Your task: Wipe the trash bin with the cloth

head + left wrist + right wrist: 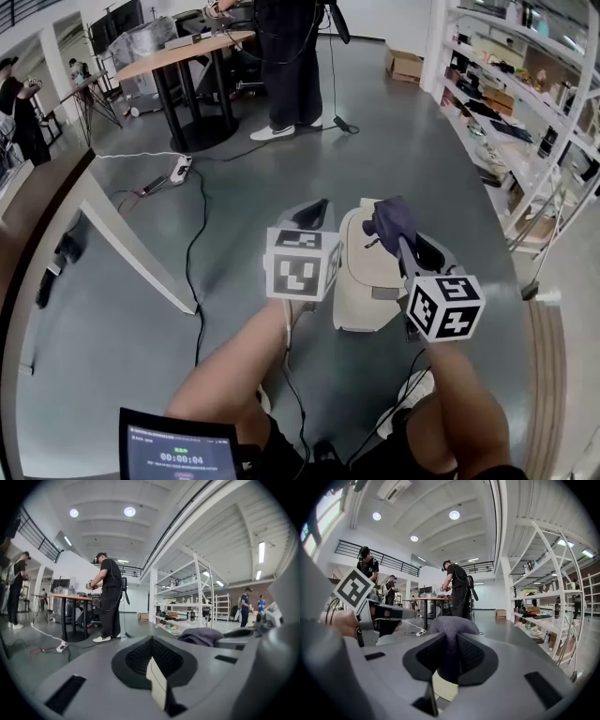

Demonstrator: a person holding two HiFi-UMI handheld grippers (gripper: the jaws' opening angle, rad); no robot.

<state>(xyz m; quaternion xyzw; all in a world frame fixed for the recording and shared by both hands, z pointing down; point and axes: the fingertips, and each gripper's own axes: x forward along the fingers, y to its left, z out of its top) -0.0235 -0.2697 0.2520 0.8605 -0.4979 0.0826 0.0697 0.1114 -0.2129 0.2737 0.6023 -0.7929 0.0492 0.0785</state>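
A beige trash bin [361, 281] stands on the grey floor between my two grippers, seen from above. My right gripper [403, 242] is shut on a dark purple cloth [394, 218], which bunches above the bin's far right rim. In the right gripper view the cloth [453, 632] fills the gap between the black pads and bulges past the tips. My left gripper [317, 208] hovers just left of the bin, jaws together with nothing in them. In the left gripper view the left gripper [151, 641] is pressed shut, and the cloth [201, 635] shows to the right.
A person [289, 66] stands at a round table [187, 56] at the back. Cables and a power strip [178, 169] lie on the floor at left. Metal shelving [525, 103] lines the right side. A white slanted beam [131, 248] crosses the left floor.
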